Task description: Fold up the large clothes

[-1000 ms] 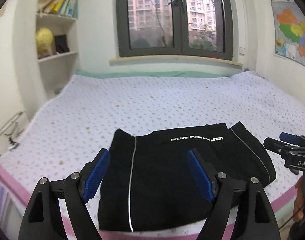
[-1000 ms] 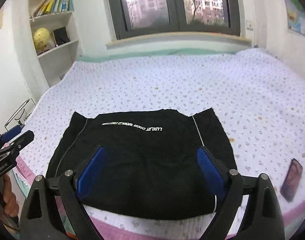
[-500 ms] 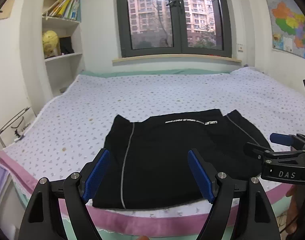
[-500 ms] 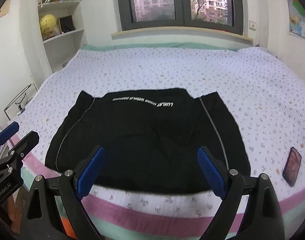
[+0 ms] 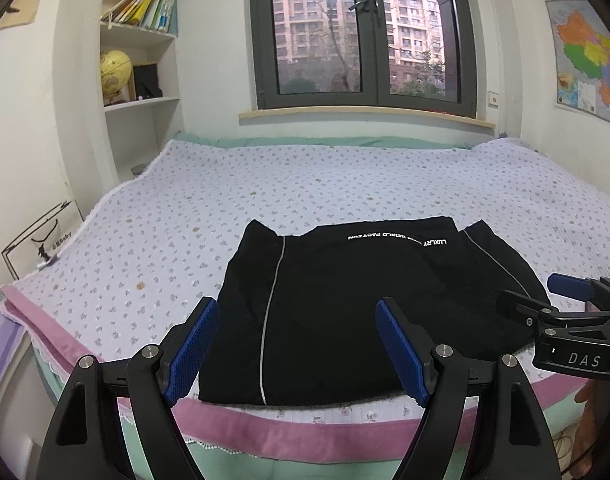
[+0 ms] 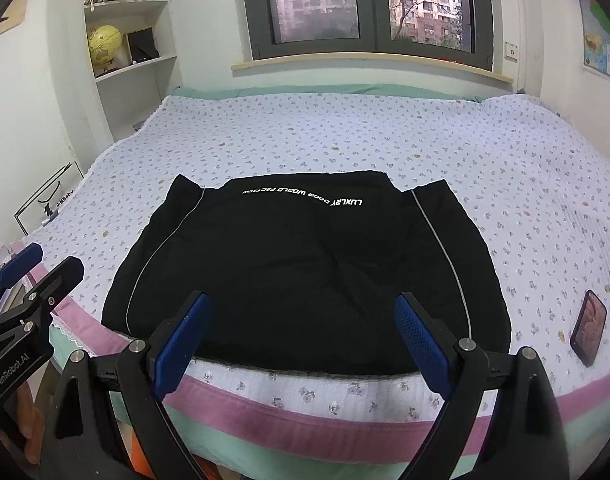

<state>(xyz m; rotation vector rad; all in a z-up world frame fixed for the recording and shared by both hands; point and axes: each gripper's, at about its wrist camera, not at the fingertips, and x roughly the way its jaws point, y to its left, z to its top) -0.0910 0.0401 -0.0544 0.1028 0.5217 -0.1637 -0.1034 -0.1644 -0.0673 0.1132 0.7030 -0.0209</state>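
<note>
Black garment (image 6: 305, 264) reads "LUXURY DOOR WORLD FACTION".

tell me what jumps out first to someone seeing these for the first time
A black garment with white lettering lies folded flat at the near edge of a floral-sheeted bed. Both grippers, left and right, hover open before it, and a phone lies to its right.

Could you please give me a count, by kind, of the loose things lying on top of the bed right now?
Black garment: 1
Phone: 1
Total: 2 things on the bed
</note>
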